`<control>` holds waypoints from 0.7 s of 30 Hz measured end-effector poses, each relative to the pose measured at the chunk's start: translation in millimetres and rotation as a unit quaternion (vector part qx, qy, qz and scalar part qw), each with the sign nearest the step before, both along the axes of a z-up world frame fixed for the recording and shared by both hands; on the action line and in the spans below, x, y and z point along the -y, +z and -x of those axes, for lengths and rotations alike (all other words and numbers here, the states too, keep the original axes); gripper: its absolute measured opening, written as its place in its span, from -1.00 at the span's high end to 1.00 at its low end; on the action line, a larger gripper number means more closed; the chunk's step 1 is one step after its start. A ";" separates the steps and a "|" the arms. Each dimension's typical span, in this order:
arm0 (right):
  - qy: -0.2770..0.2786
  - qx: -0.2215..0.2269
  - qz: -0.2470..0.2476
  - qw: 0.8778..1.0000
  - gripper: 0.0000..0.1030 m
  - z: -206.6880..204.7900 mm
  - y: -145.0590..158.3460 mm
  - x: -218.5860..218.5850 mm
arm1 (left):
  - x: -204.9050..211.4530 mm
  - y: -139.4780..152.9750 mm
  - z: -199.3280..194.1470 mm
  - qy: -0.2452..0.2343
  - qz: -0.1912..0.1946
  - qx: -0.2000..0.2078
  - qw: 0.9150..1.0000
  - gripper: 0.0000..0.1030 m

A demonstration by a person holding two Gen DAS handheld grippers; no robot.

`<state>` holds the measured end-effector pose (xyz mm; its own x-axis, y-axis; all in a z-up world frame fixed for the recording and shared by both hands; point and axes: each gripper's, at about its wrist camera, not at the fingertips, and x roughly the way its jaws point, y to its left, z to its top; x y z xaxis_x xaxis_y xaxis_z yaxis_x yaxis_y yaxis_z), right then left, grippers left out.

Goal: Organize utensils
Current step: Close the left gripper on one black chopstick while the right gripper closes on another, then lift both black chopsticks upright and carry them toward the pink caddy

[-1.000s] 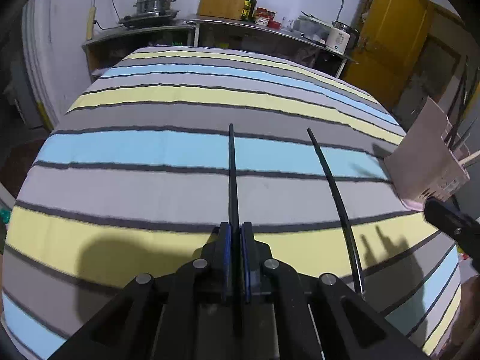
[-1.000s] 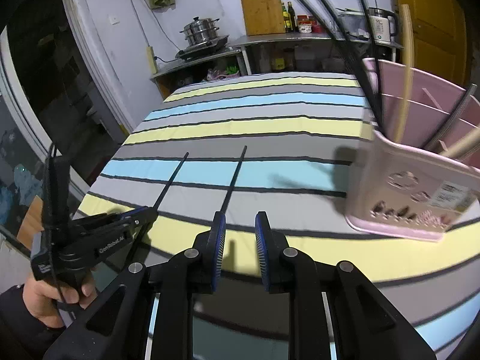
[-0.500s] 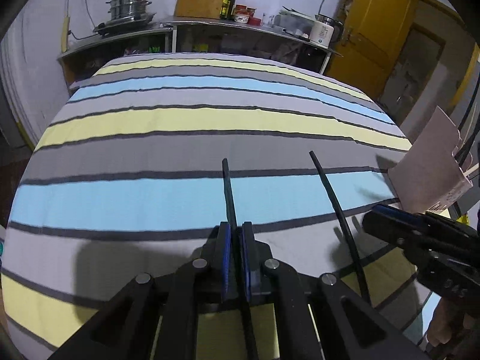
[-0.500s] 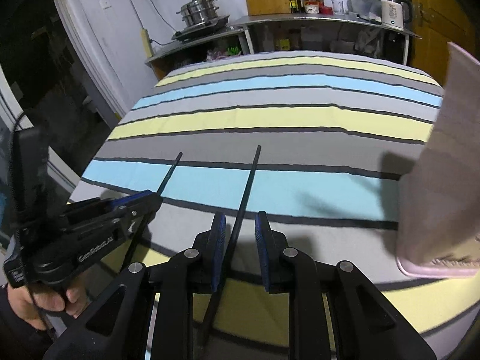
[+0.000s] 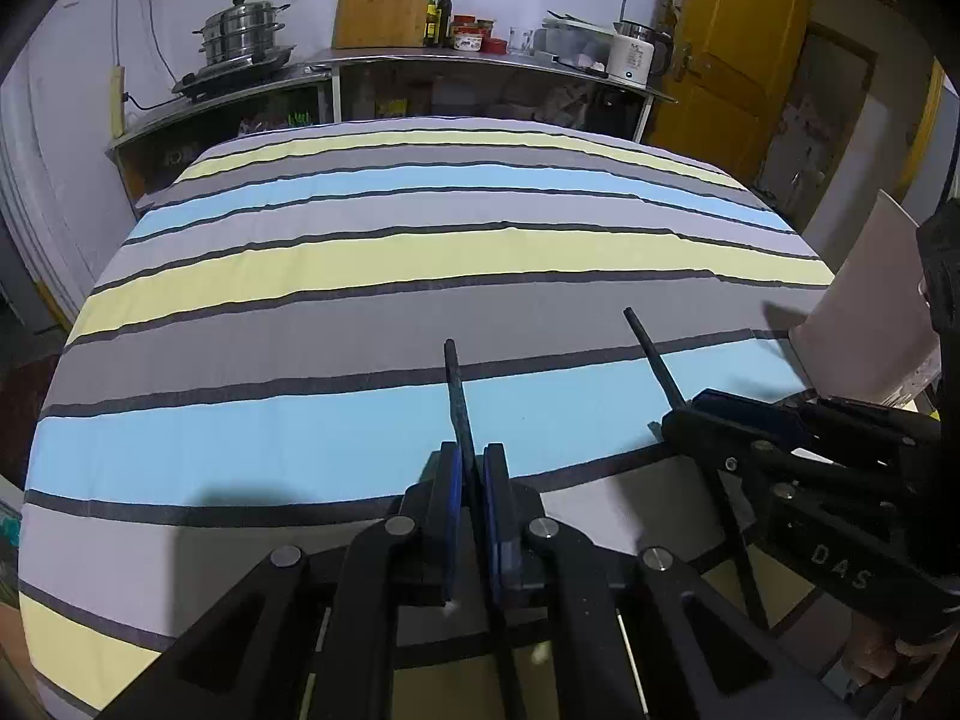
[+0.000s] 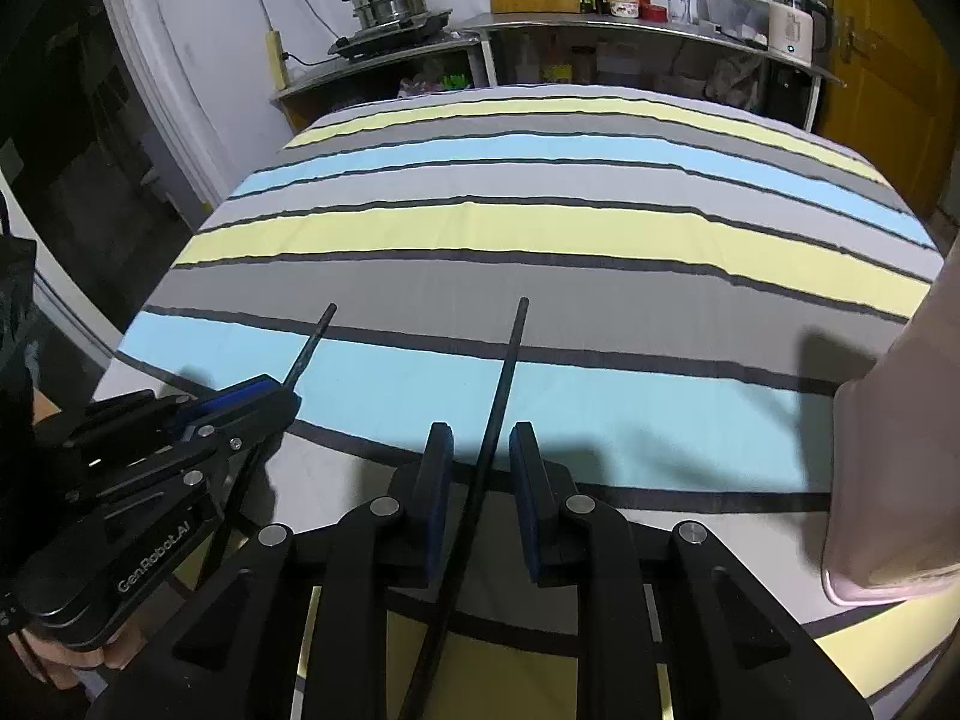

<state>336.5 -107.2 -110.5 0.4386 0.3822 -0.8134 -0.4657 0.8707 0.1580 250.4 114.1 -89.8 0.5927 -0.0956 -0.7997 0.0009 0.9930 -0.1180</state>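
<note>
Two black chopsticks lie on the striped cloth. My left gripper (image 5: pixel 471 462) is shut on the left chopstick (image 5: pixel 454 384); it also shows in the right wrist view (image 6: pixel 282 396) with that chopstick (image 6: pixel 312 342) sticking out ahead. My right gripper (image 6: pixel 477 450) is open, its jaws on either side of the right chopstick (image 6: pixel 504 384), not touching it. In the left wrist view my right gripper (image 5: pixel 690 414) sits over that chopstick (image 5: pixel 651 354). A pink utensil holder (image 6: pixel 888 450) stands at the right, also in the left wrist view (image 5: pixel 870 306).
The striped tablecloth (image 5: pixel 420 252) covers the table. Behind it a counter (image 5: pixel 468 57) carries a steamer pot (image 5: pixel 243 30), a cutting board, bottles and a kettle. A yellow door (image 5: pixel 738 60) is at the back right.
Both grippers have moved forward and lower along the chopsticks. The right gripper has come down around the right chopstick. The utensil holder has slid to the frame's right edge.
</note>
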 end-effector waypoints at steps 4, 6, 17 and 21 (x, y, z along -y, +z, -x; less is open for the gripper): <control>-0.002 0.002 0.007 1.000 0.84 -1.7 0.4 -1.8 | -1.2 0.8 -2.1 -0.001 0.001 -0.003 1.000 0.88; 0.000 -0.004 0.002 1.000 0.85 -2.3 1.1 -1.0 | -1.8 1.3 -3.2 0.002 0.005 -0.005 1.000 0.88; 0.012 0.013 -0.039 0.999 0.87 8.2 35.6 12.2 | -4.3 23.9 8.2 0.006 0.034 0.007 0.999 0.90; 0.015 0.028 -0.056 0.998 0.88 19.2 56.0 18.1 | -7.4 46.1 19.8 0.006 0.046 0.025 0.999 0.90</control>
